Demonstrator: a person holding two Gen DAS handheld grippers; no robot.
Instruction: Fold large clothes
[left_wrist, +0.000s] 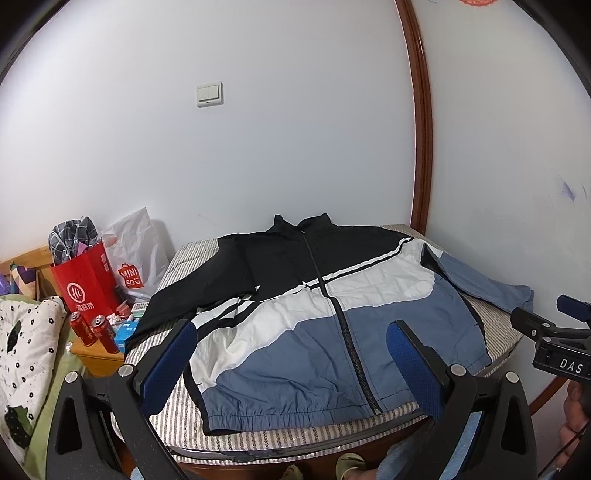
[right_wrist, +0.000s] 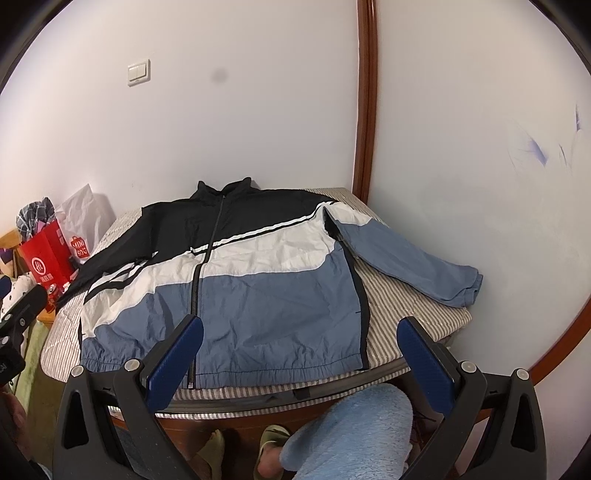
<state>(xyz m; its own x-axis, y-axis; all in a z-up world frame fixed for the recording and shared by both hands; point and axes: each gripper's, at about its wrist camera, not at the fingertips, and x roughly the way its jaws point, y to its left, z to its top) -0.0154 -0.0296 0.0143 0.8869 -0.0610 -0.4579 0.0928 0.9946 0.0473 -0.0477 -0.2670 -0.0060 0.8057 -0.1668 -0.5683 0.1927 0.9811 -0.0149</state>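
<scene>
A black, white and blue zip jacket (left_wrist: 314, 317) (right_wrist: 236, 280) lies flat, front up, on a striped mattress (left_wrist: 177, 417) (right_wrist: 406, 314), collar toward the wall. Its blue sleeve (right_wrist: 413, 258) stretches right toward the wall; the black sleeve (left_wrist: 173, 299) runs left. My left gripper (left_wrist: 291, 343) hovers open above the jacket's hem, nothing between its blue pads. My right gripper (right_wrist: 301, 334) is open too, held over the hem's right half. Neither touches the cloth. The right gripper's body (left_wrist: 554, 332) shows at the right edge of the left wrist view.
A red paper bag (left_wrist: 86, 280), a white shopping bag (left_wrist: 136, 254) and two red cans (left_wrist: 94, 330) stand on a wooden bedside stand at the left. A floral quilt (left_wrist: 26, 343) lies beside it. White walls enclose the bed's far and right sides. A person's knee (right_wrist: 354, 428) and slippered feet are below.
</scene>
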